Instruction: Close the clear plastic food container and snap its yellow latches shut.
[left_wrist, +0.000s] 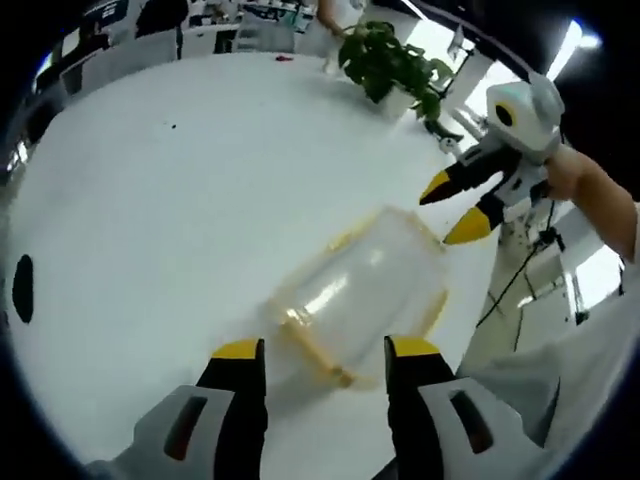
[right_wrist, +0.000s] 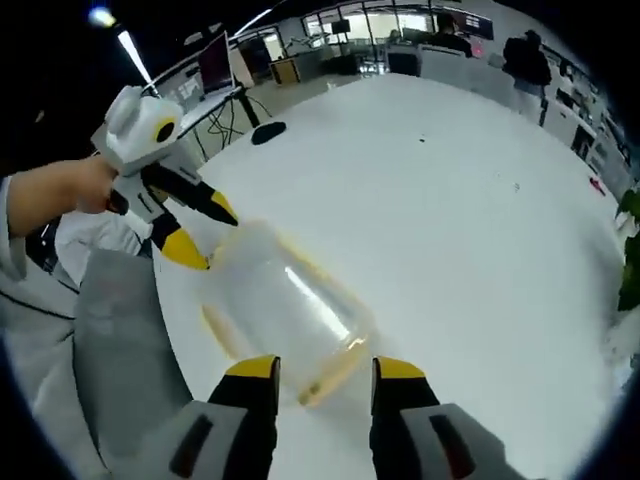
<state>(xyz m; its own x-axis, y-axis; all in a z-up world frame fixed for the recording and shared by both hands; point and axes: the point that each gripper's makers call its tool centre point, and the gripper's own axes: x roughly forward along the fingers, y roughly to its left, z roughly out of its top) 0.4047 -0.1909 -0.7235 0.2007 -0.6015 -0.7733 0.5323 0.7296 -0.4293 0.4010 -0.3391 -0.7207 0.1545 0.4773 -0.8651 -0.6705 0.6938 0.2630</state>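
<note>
Clear food container (left_wrist: 362, 295) with yellow latches (left_wrist: 322, 352), on the white table (left_wrist: 150, 220) between my left gripper (left_wrist: 327, 352) and right gripper (right_wrist: 326, 372) — both wide, empty — risk: it skids when pressed from one side

container (left_wrist: 360, 295) on the table (left_wrist: 150, 220) between both tools, left tool (left_wrist: 325, 350) at one end, right tool (left_wrist: 455, 205) at the other, plant (left_wrist: 390, 65) behind

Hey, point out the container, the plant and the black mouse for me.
container (left_wrist: 365, 290): left gripper view, on its clear wall.
plant (left_wrist: 385, 60): left gripper view, on its leaves.
mouse (right_wrist: 269, 131): right gripper view, on its top.
</note>
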